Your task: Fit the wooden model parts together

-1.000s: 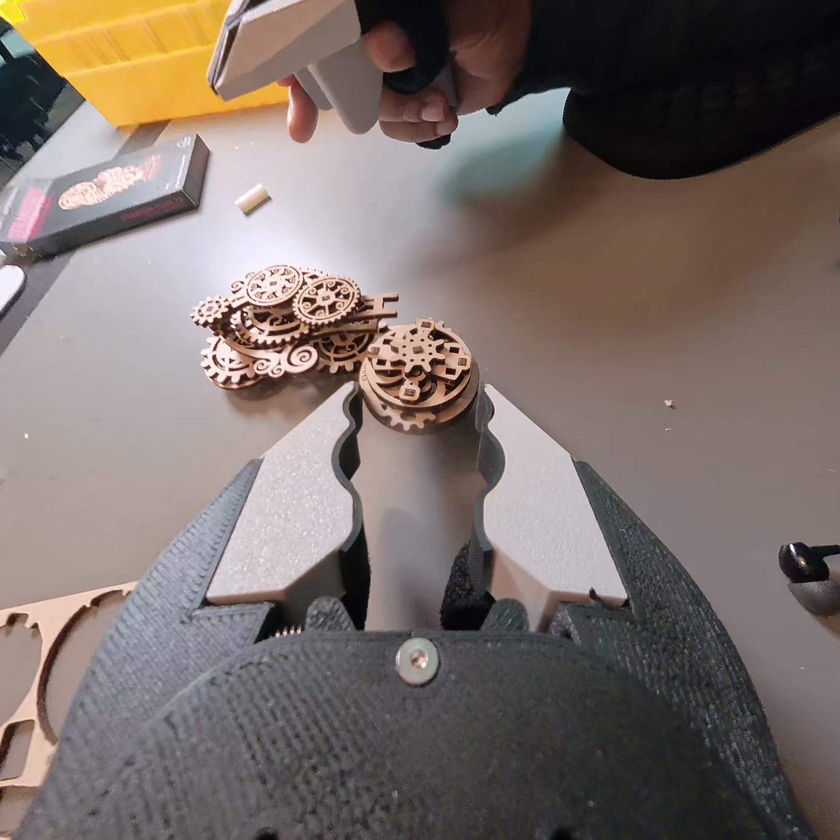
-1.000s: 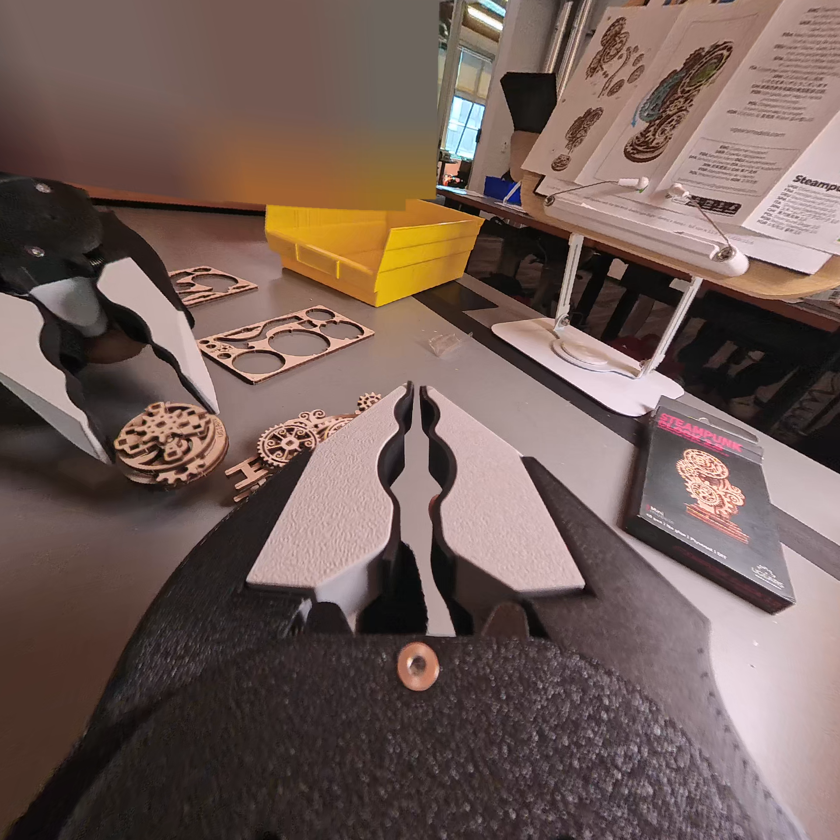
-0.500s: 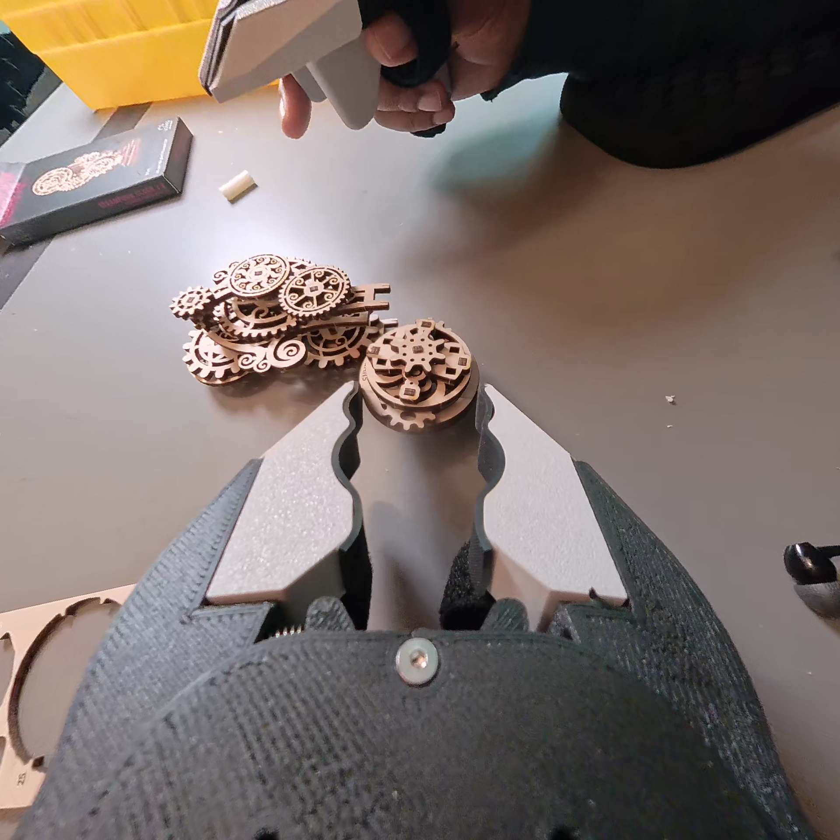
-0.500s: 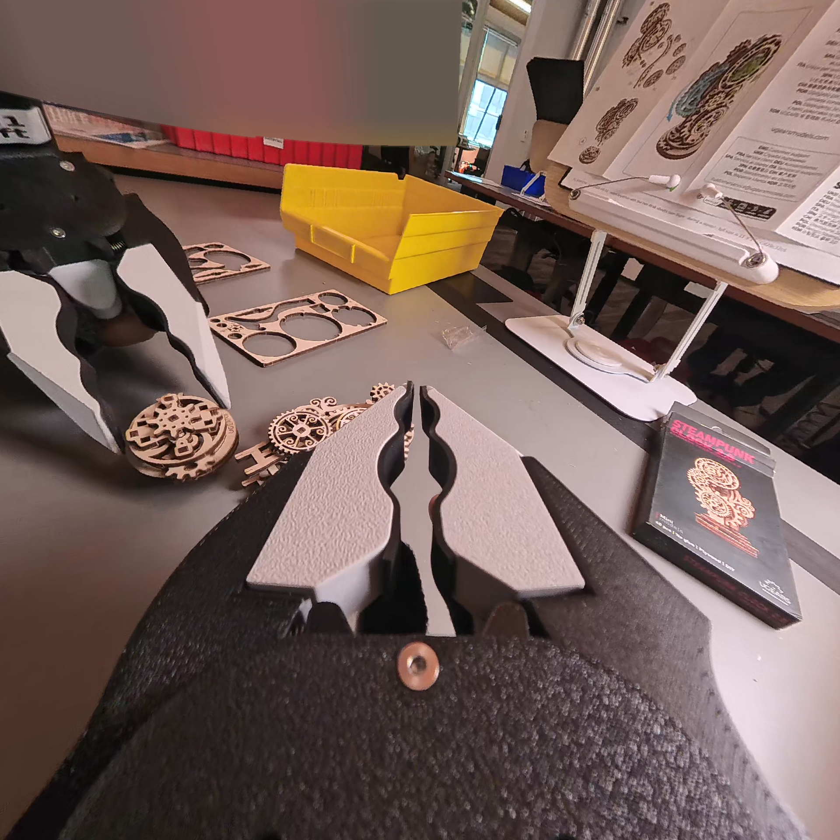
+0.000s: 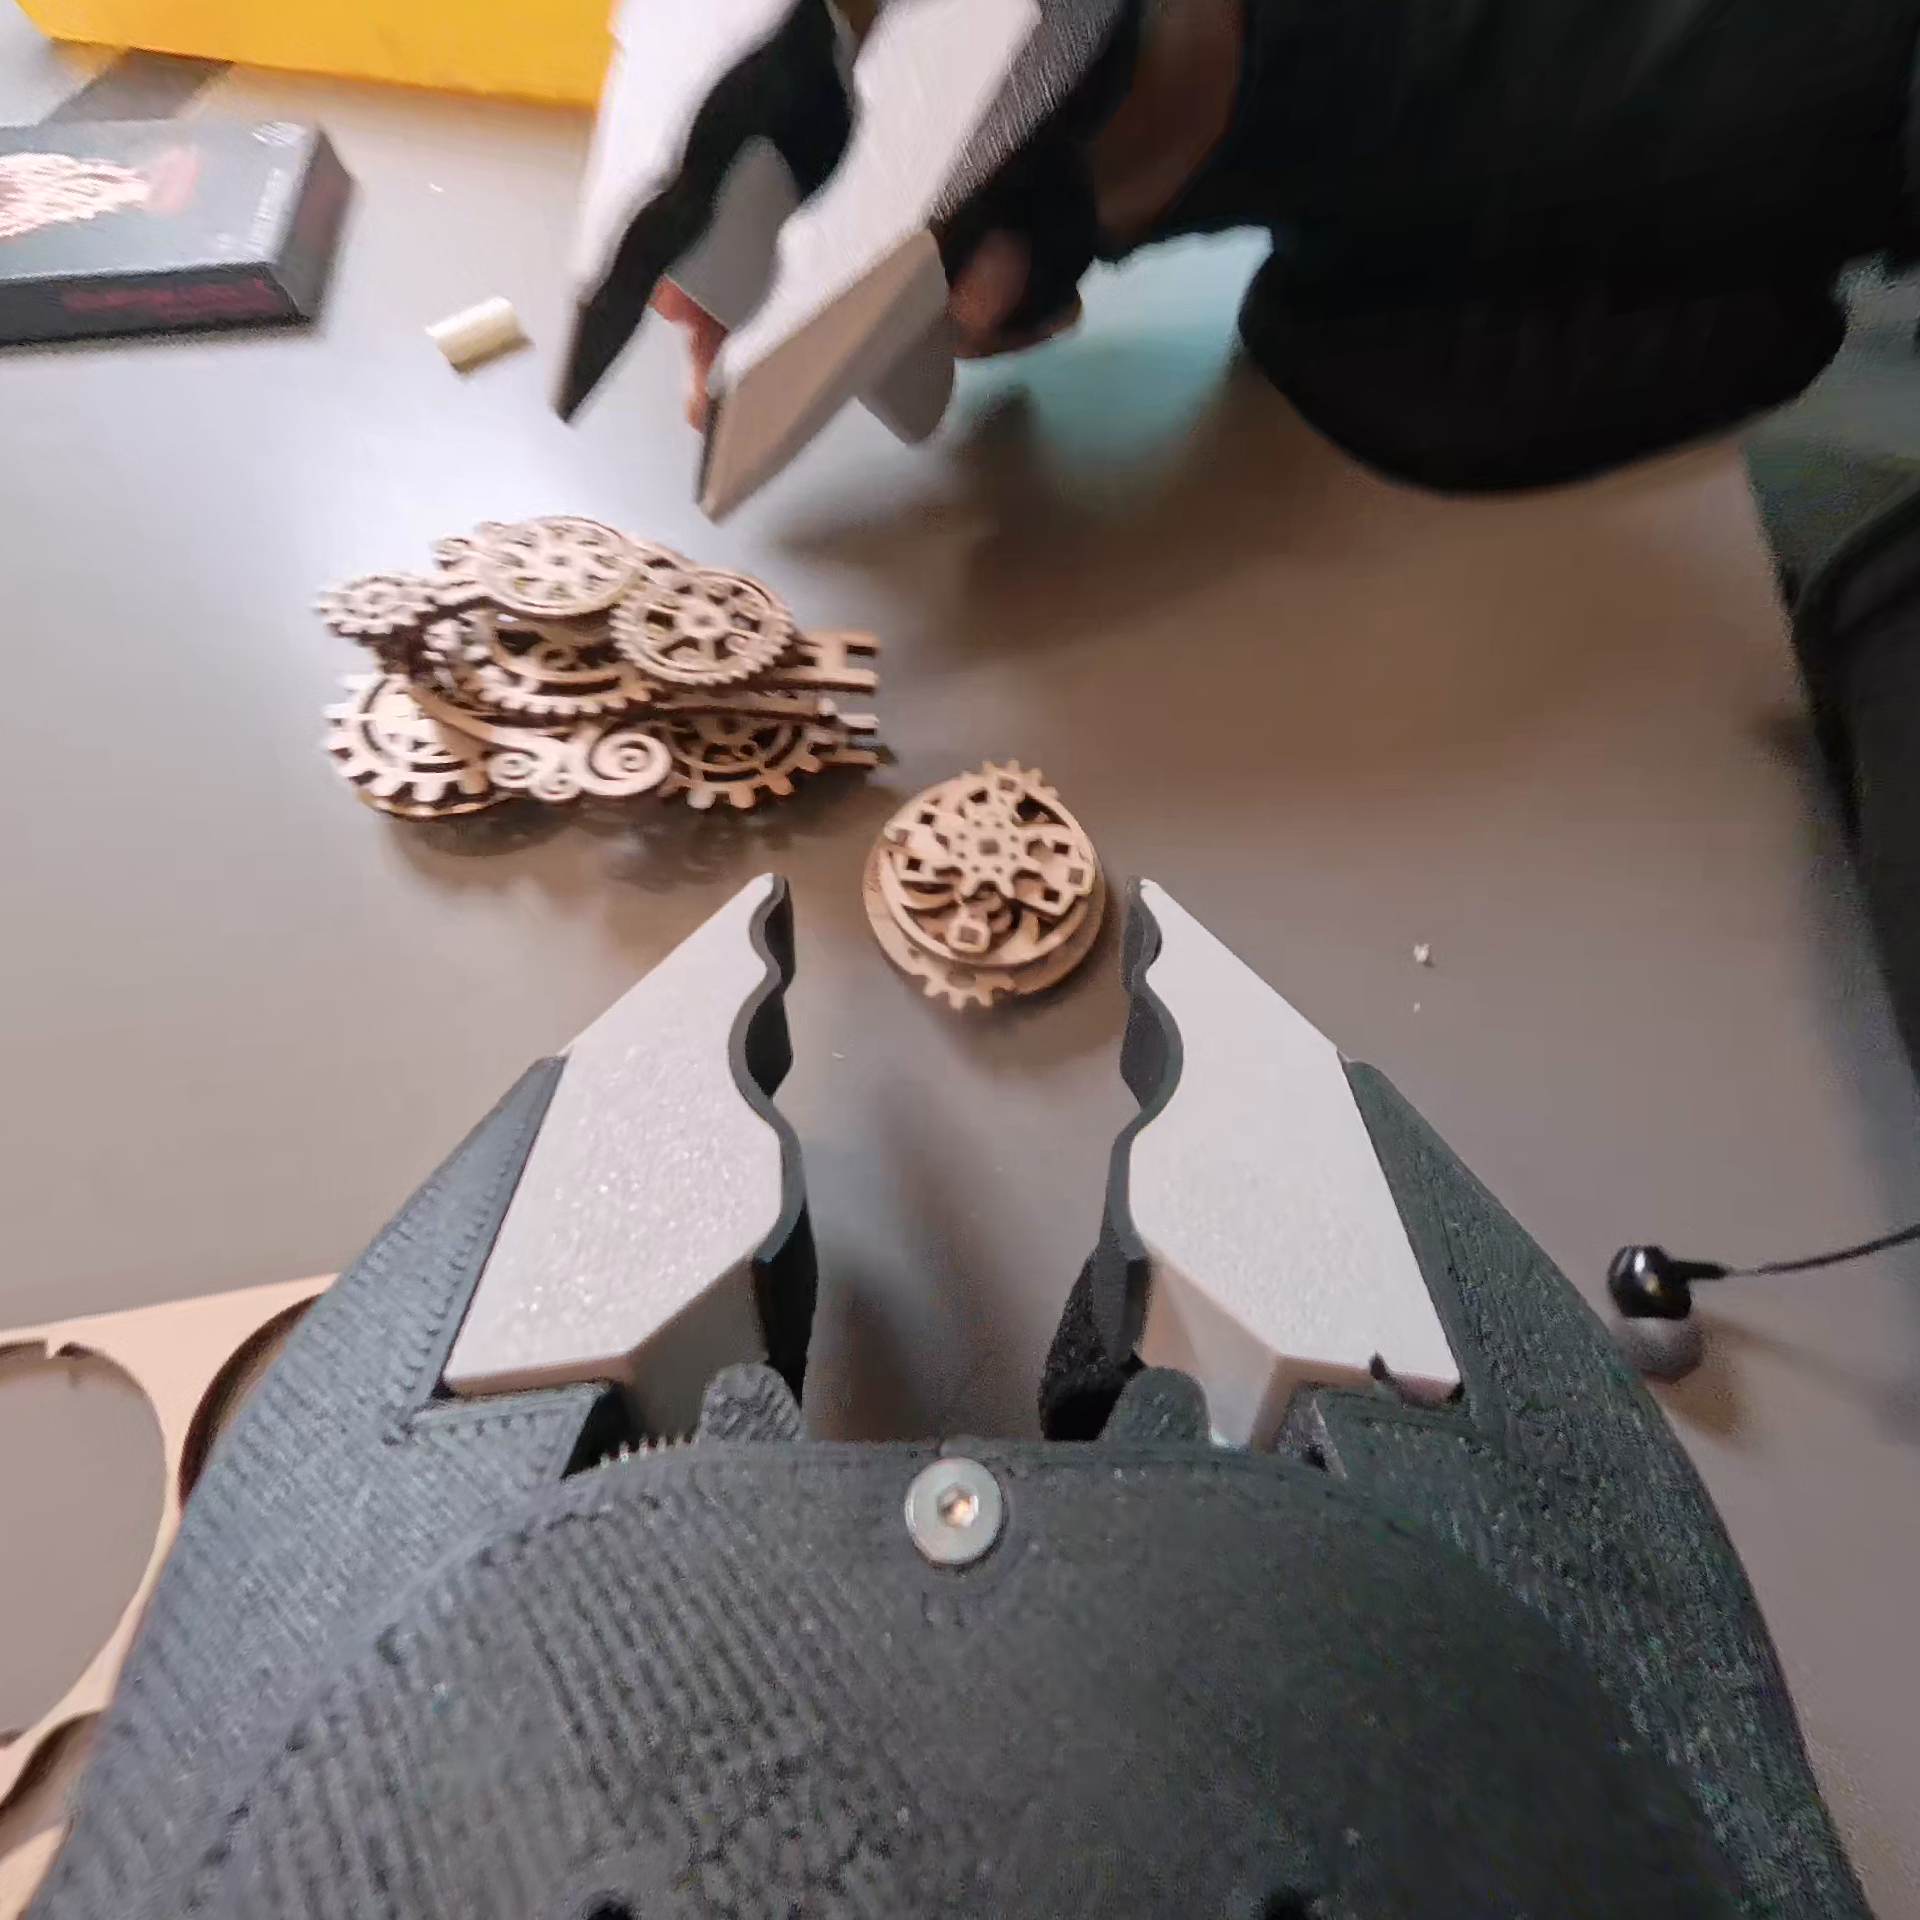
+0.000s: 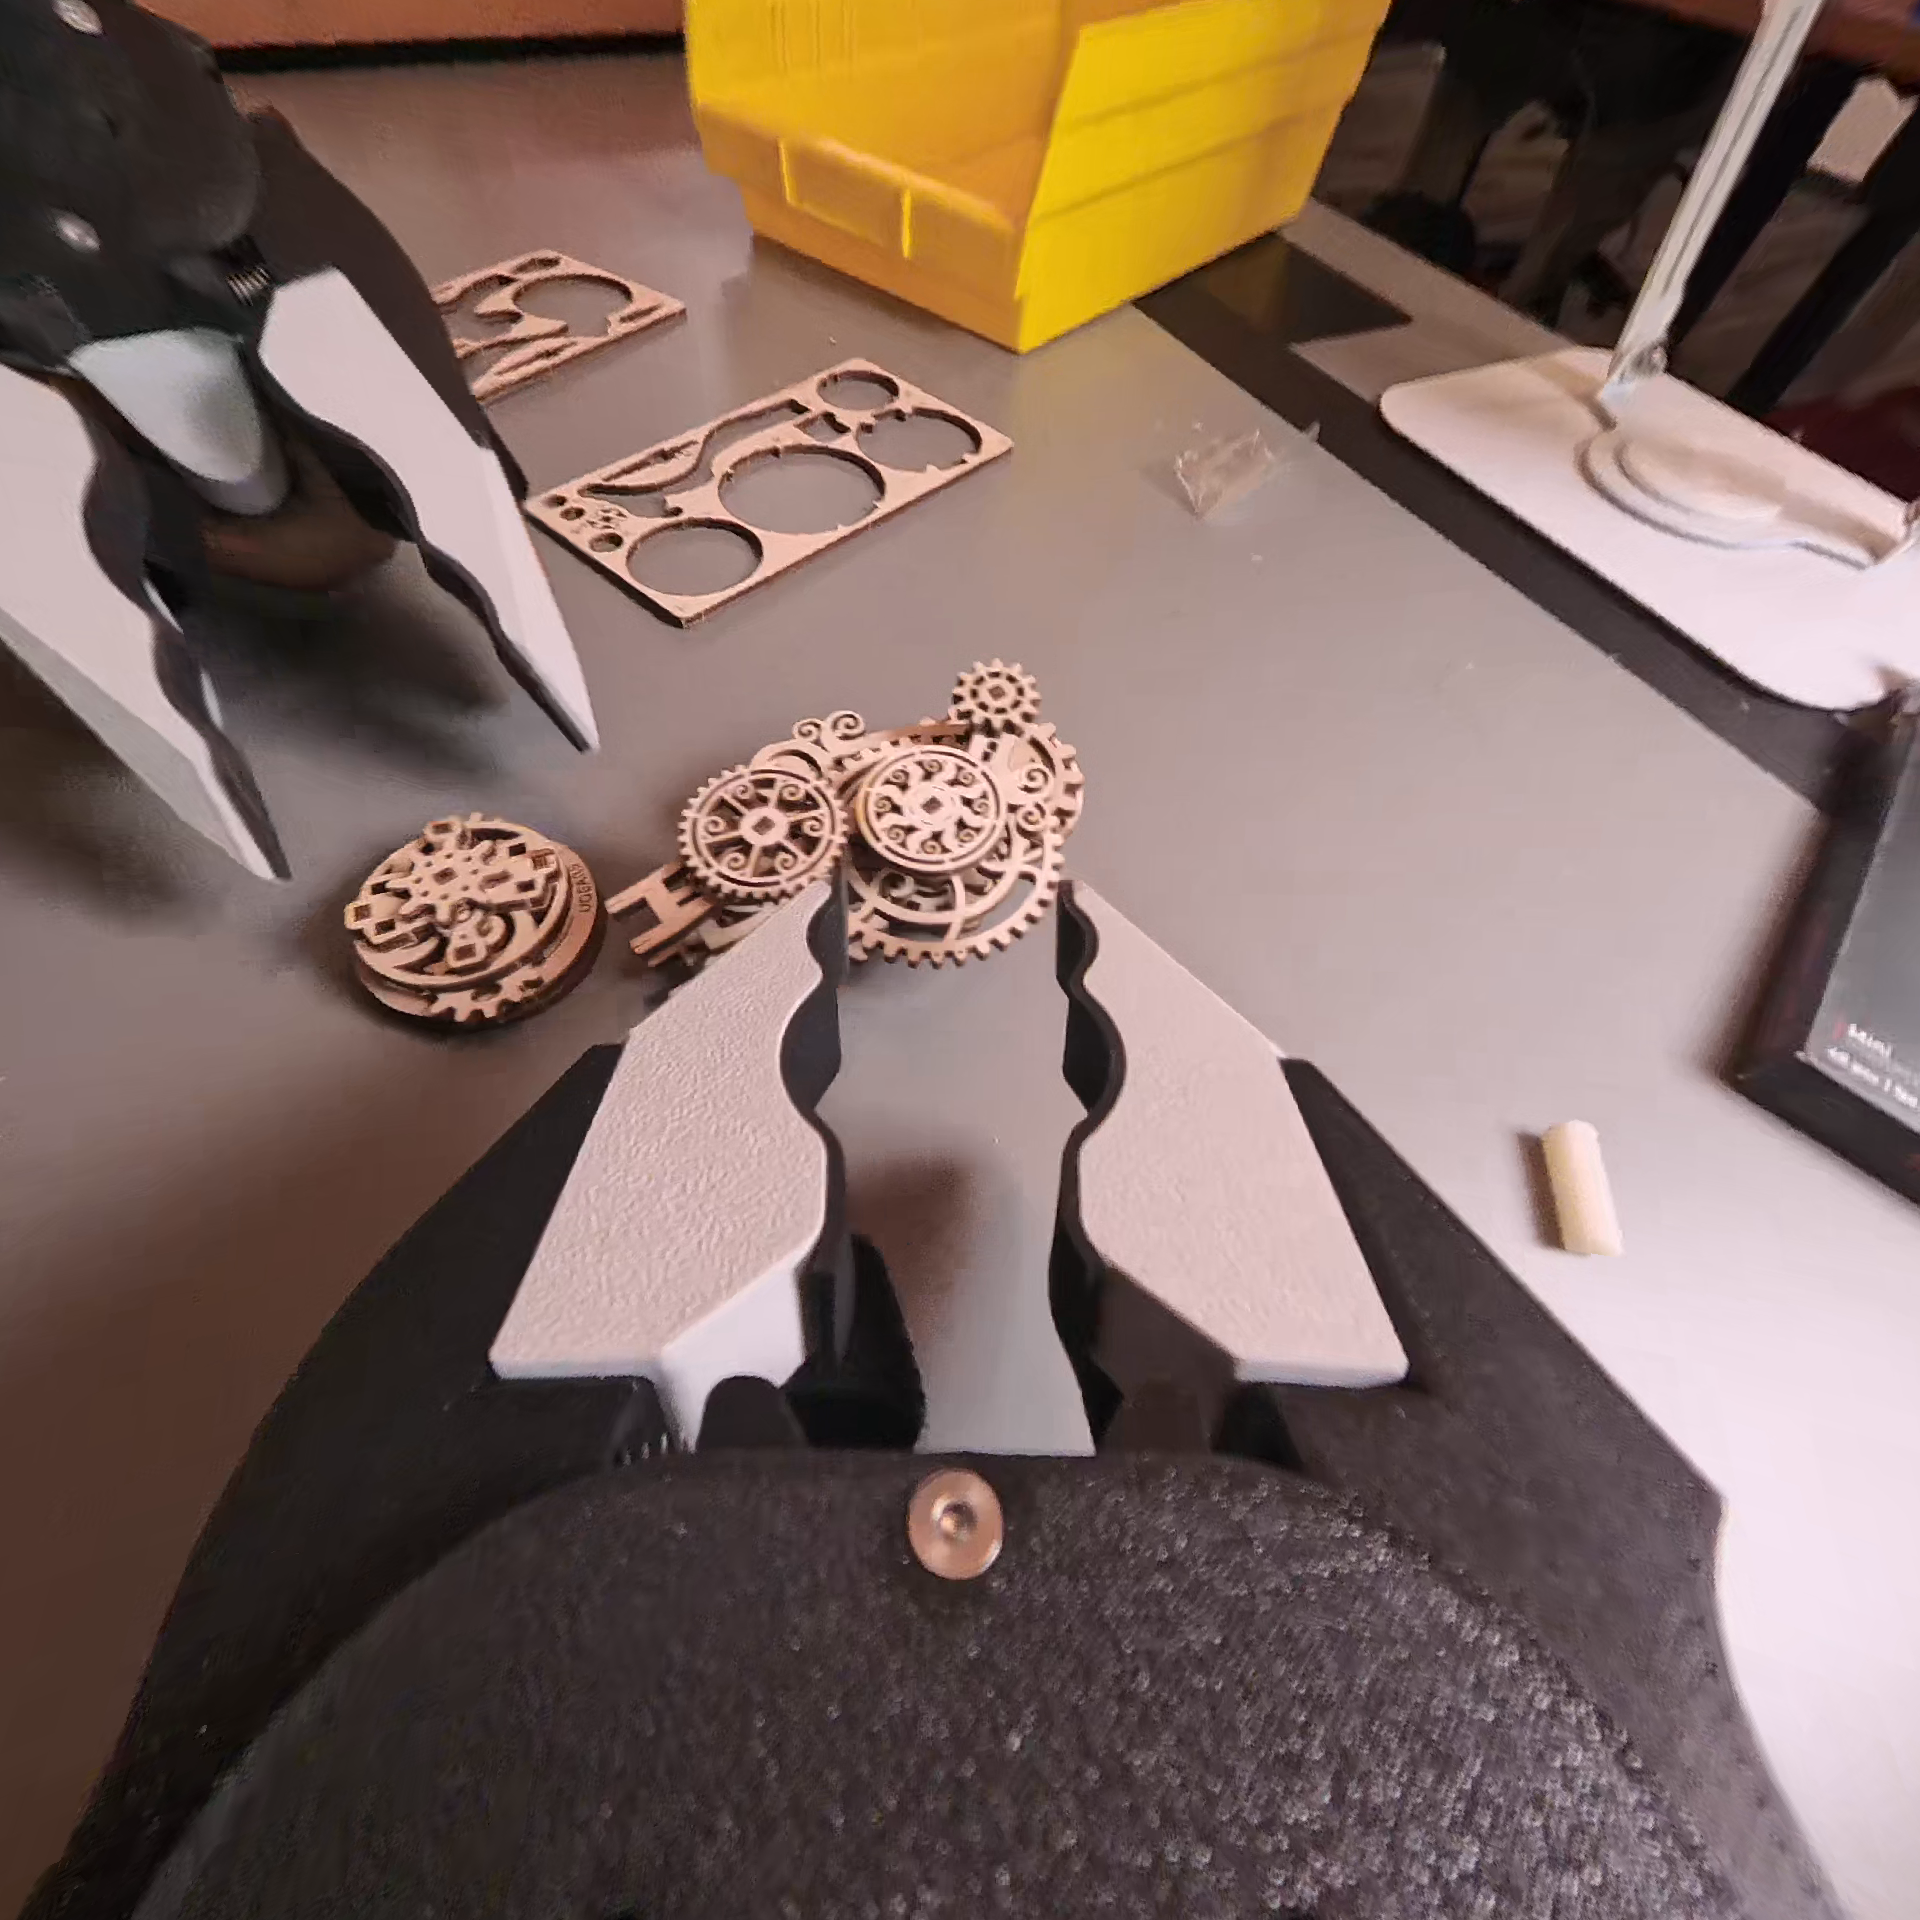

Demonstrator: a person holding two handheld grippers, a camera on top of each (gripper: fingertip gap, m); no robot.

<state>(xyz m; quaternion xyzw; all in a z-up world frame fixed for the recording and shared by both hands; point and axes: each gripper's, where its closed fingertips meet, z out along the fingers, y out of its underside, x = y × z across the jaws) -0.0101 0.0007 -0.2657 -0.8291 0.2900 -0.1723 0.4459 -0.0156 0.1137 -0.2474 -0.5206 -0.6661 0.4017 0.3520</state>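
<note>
Left hand-held gripper (image 5: 956, 904): jaws wide apart, nothing clamped. Round wooden gear disc (image 5: 985, 896) lies flat on the grey desk (image 5: 1351, 727) just past the tips, nearer the right finger, touching neither pad.

At 11 o'clock from the disc: larger wooden gear assembly (image 5: 592, 675), flat on the desk, just beside the disc but apart.

Right hand-held gripper (image 6: 945, 904): jaws apart too, nothing gripped. Its tips sit low at the near edge of the gear assembly (image 6: 914, 821); the left tip overlaps the assembly's edge in view (contact unclear), the right tip stands clear. In the left wrist view this gripper is blurred, above the assembly at 12 o'clock.

Outward, right wrist view: punched-out wooden sheet (image 6: 769, 488) at 11 o'clock, second sheet (image 6: 551, 312) beyond it, yellow bin (image 6: 1039, 166) at 12, white stand base (image 6: 1662, 488) at 2, black box (image 6: 1849, 987) at 3, small pale cylinder (image 6: 1579, 1184) at 4.
</note>
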